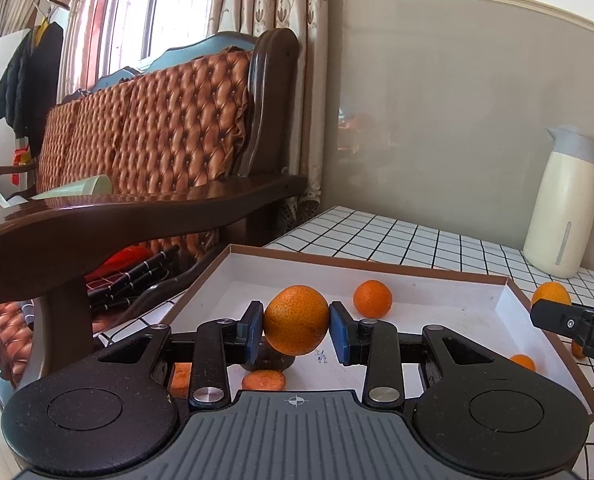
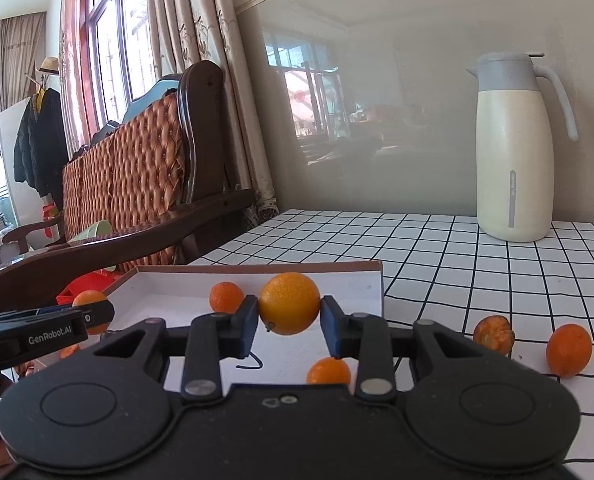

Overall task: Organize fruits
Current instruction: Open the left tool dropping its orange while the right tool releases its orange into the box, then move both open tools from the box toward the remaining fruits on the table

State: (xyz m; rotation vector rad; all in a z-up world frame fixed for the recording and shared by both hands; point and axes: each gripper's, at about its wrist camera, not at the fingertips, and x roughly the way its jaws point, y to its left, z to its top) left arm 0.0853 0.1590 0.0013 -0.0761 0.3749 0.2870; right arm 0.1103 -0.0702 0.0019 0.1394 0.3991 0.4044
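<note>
My left gripper point(image 1: 297, 332) is shut on a large orange point(image 1: 296, 314), held just above the white floor of a shallow brown-rimmed box point(image 1: 377, 266). A smaller orange point(image 1: 373, 298) and a tiny one point(image 1: 523, 361) lie in that box. My right gripper point(image 2: 289, 322) is shut on another orange point(image 2: 289, 304) over the box's point(image 2: 297, 267) right part. Two small oranges point(image 2: 226, 297) point(image 2: 329, 372) lie inside below it. One finger point(image 1: 557, 314) of the right gripper shows at the left wrist view's right edge.
On the checked tablecloth right of the box lie a split-open orange point(image 2: 494, 334) and a whole orange point(image 2: 569, 350). A cream thermos jug point(image 2: 515, 152) stands at the back by the wall. A dark wooden sofa arm point(image 1: 137, 216) runs along the table's left side.
</note>
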